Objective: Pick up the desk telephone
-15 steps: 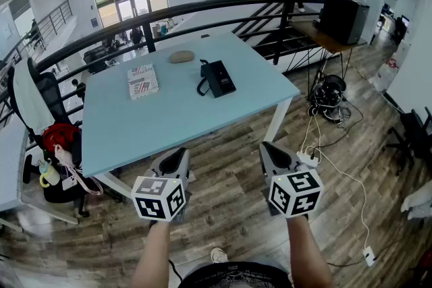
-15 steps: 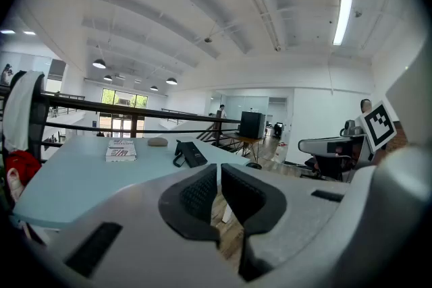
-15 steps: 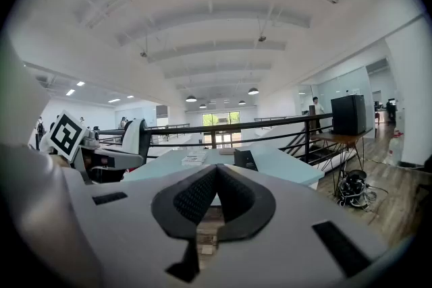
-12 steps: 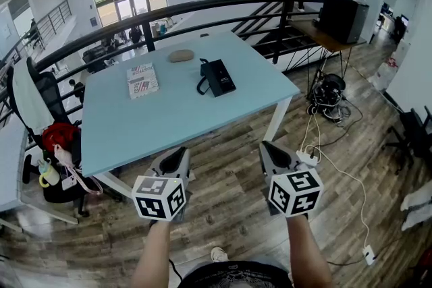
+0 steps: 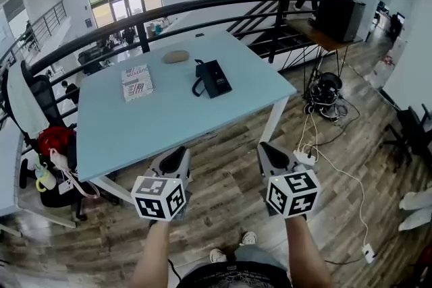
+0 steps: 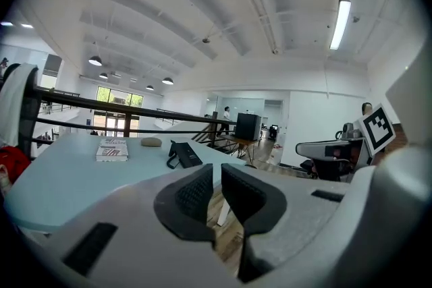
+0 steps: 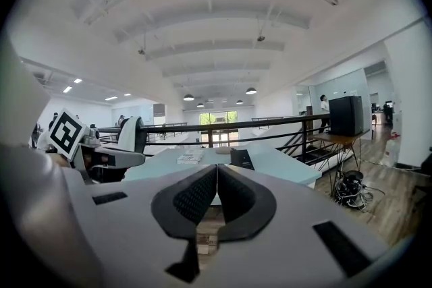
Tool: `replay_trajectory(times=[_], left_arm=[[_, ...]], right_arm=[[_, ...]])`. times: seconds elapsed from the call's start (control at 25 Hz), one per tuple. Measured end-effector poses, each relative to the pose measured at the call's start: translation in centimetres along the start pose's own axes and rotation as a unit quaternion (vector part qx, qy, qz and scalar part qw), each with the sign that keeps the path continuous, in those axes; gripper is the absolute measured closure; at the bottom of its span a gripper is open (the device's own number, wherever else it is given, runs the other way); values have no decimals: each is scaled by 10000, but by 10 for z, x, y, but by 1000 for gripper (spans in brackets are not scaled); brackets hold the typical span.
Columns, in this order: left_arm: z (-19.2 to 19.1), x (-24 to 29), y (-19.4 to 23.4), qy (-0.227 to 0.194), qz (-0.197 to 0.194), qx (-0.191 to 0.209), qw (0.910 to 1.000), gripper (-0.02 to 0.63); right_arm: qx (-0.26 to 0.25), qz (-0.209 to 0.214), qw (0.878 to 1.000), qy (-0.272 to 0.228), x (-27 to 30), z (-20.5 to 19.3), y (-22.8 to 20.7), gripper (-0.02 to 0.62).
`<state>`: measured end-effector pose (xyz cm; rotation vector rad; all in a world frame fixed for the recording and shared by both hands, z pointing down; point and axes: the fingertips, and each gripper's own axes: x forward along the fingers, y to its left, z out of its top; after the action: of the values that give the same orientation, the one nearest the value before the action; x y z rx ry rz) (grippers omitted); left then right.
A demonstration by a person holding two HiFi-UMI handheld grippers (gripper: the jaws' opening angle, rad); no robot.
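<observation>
A black desk telephone (image 5: 214, 77) with a coiled cord lies on the light blue table (image 5: 162, 121), toward its far right part. It also shows small in the left gripper view as the telephone (image 6: 183, 154) and in the right gripper view as the telephone (image 7: 241, 158). Both grippers are held in front of the table's near edge, well short of the phone. My left gripper (image 5: 177, 160) is shut and empty. My right gripper (image 5: 268, 153) is shut too, with nothing between its jaws.
A book (image 5: 137, 81) and a tan oval object (image 5: 176, 56) lie on the table left of and behind the phone. A black railing (image 5: 202, 9) runs behind the table. A chair with bags (image 5: 47, 145) stands at left; cables and a power strip (image 5: 304, 157) lie on the wooden floor at right.
The view has shifted slightly and a foot now shows at the bottom, as the person steps. The grippers hold the same pose, both shut.
</observation>
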<state>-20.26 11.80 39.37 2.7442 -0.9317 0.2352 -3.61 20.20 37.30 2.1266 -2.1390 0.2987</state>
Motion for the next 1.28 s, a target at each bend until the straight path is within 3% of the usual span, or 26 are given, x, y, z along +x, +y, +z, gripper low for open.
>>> replay_trajectory(times=[0.28,0.76,1.28], left_arm=[[2,33,2,-10,-78,-32,10000,572],[16,130,18,78,36,-179,9998,527],[29,222,35,224,523,-412,9975,467]], right_arm=[[43,22,10000,-5,24,-2,-20,592],[129,160,9998,47,101,7,-90,591],[154,616,9977,228,182,18,-166,548]])
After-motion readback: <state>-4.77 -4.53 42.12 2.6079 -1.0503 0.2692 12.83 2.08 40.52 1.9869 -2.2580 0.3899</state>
